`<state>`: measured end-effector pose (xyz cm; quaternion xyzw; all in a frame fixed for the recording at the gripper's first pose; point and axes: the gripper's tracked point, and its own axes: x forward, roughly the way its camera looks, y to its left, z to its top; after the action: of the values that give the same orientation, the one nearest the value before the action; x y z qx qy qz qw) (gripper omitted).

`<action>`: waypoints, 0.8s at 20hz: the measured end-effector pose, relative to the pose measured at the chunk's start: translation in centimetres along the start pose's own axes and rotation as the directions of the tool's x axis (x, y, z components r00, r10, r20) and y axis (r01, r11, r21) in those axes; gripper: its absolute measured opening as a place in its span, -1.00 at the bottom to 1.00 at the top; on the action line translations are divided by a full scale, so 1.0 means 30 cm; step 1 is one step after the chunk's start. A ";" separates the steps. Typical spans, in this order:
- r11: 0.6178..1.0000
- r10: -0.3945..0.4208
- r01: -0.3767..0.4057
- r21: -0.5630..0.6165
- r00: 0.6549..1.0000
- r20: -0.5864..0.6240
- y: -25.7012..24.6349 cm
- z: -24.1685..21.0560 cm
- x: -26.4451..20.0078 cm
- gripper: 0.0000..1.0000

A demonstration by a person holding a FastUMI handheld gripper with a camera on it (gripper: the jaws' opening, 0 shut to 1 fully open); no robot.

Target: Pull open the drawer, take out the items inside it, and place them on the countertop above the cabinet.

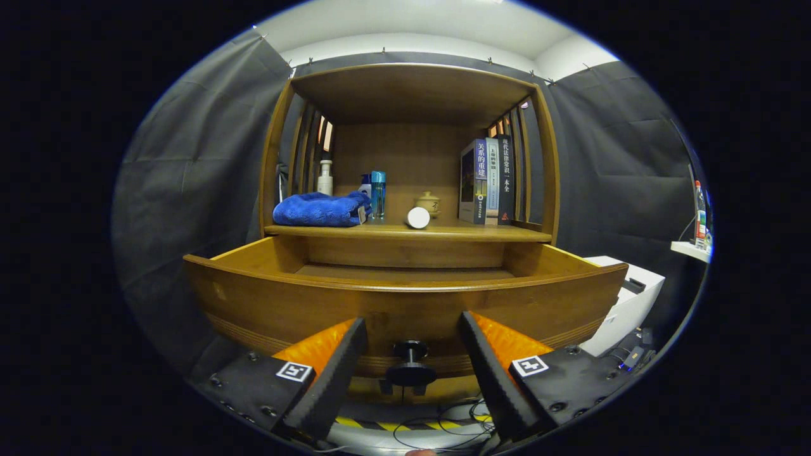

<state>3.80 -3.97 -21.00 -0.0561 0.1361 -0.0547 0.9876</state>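
tool (412,342) open astride knob (410,364); drawer (405,297) out

drawer (405,297) interior hidden behind its front; contents unseen.

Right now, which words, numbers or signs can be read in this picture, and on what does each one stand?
"关系的重建": spine of the left book.
"代法律常识一本全": spine of the dark book; the character above it is unclear.
Middle book, blue bottle: too small to read.
Open gripper, fingers either side of the drawer knob: square coded tags, no words.
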 end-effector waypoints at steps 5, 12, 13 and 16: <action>1.000 -0.002 0.002 0.007 1.000 0.003 0.007 0.042 0.132 0.97; 1.000 -0.009 0.009 -0.001 1.000 -0.008 0.001 0.079 0.293 0.97; 1.000 -0.012 0.012 0.000 1.000 -0.005 0.003 0.081 0.317 0.97; 1.000 -0.018 0.018 0.001 1.000 0.017 0.009 0.091 0.389 0.97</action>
<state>15.74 -4.87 -21.48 -0.0573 0.1273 -0.0630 0.9882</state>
